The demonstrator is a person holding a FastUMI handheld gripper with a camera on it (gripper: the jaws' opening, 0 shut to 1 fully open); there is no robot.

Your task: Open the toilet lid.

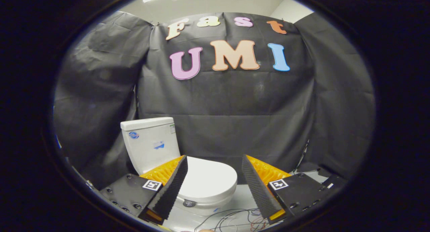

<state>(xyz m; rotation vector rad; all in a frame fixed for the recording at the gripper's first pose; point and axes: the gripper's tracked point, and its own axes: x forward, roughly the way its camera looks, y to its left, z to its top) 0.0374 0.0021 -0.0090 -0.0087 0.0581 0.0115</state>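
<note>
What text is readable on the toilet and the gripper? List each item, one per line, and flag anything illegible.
Round blue sticker on the tank: too small to read.
Second blue sticker, tank front: blurred.
Corner label on the tank: too small.
Dark round sticker at the front of the closed toilet lid: illegible.
Square markers on the open gripper: patterns, no words.
</note>
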